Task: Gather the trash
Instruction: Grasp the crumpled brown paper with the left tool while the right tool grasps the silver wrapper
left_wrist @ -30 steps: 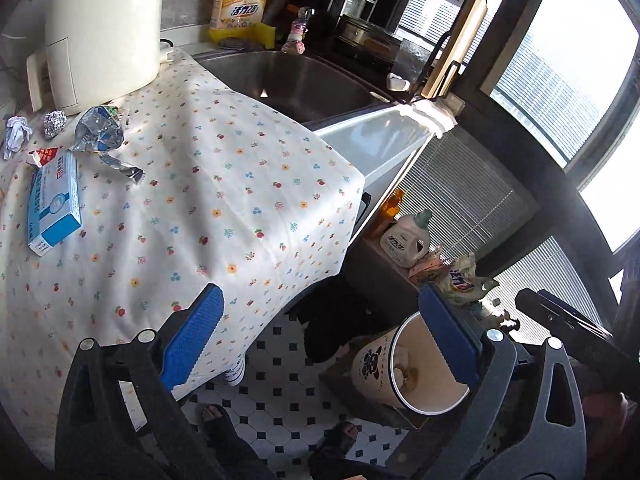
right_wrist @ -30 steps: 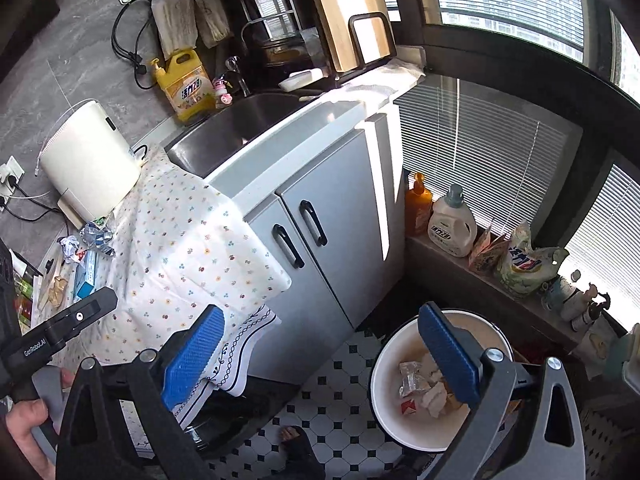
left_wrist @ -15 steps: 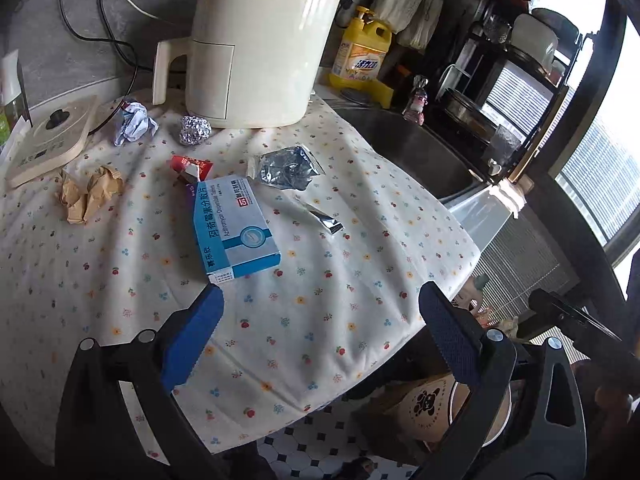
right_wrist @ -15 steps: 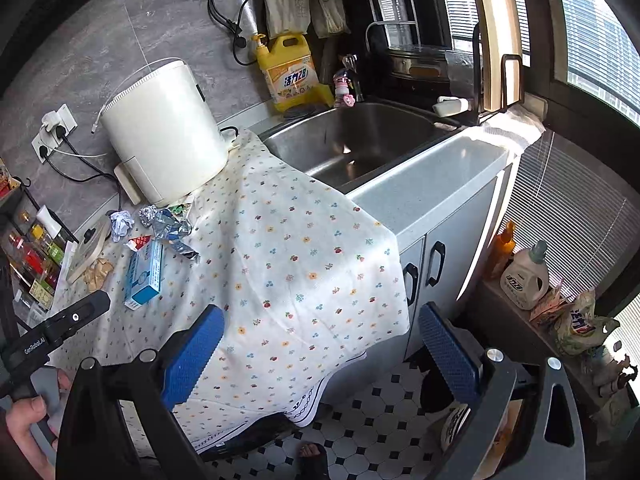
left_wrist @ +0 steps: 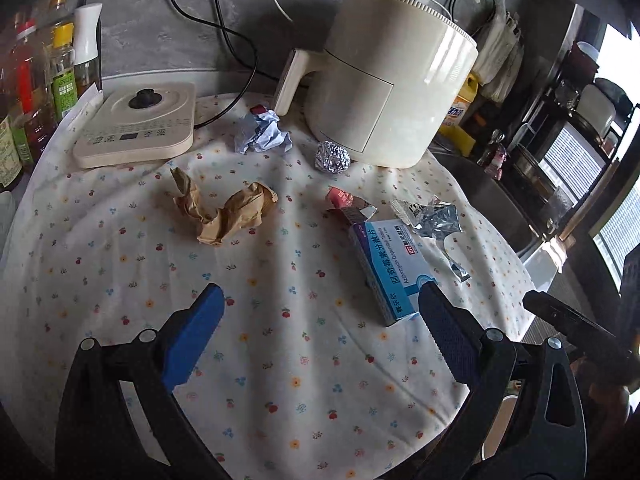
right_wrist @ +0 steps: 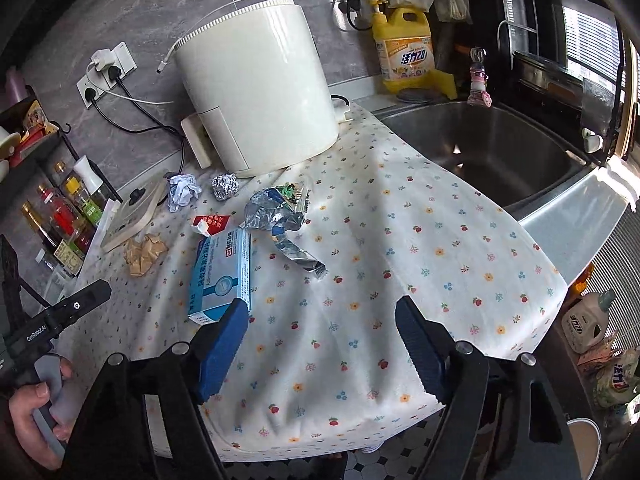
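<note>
- Left claw [left_wrist: 316,340]: open, empty.
- Right claw [right_wrist: 320,344]: closing, nothing between.
- Desk [right_wrist: 440,280]: box [right_wrist: 222,274], foil ball [right_wrist: 224,186], brown paper [left_wrist: 224,212], wrappers [right_wrist: 280,216] uncollected.

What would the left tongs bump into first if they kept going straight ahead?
Probably the flowered tablecloth: the open, empty left tongs point down at a bare patch of it. The blue-and-white cardboard medicine box lies just right of that line, though depth is hard to judge.

Home kitchen: steel sink [right_wrist: 492,152] set in worktop [right_wrist: 576,220], yellow dish soap bottle [right_wrist: 404,52] behind it, air fryer [right_wrist: 256,96] plugged into wall sockets [right_wrist: 108,72], sauce bottles [right_wrist: 60,216] on rack.
</note>
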The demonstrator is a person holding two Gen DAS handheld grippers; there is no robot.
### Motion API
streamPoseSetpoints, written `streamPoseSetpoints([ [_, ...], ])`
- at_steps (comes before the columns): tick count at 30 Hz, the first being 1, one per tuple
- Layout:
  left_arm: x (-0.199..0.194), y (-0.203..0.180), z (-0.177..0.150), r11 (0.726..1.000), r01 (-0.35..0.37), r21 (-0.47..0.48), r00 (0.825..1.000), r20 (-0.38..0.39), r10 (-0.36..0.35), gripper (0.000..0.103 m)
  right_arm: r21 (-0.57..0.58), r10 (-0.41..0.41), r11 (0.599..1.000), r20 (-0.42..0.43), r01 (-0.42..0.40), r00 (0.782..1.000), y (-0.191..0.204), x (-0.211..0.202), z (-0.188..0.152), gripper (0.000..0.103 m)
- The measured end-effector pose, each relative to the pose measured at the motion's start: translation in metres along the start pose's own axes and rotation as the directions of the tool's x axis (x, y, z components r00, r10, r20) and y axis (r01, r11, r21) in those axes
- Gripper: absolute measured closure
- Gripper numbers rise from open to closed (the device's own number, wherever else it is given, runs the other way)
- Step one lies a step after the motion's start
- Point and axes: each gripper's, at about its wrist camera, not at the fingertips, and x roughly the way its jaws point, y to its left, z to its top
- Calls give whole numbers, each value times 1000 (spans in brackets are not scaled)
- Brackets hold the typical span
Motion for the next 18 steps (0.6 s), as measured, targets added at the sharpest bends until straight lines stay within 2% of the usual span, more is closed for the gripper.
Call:
streamPoseSetpoints([
  [11,38,61,40,998,-51,-32,998,-41,50,12,15,-37,999,-52,38,998,25,73,26,42],
  [13,51,66,45,997,-70,-29,996,-59,69,13,20,-46,999,-72,48,996,24,84,28,46],
  [18,78,70,50,996,-87,-4,990,-111,86,13,7,-75,997,-97,76,993,21,102,33,49],
])
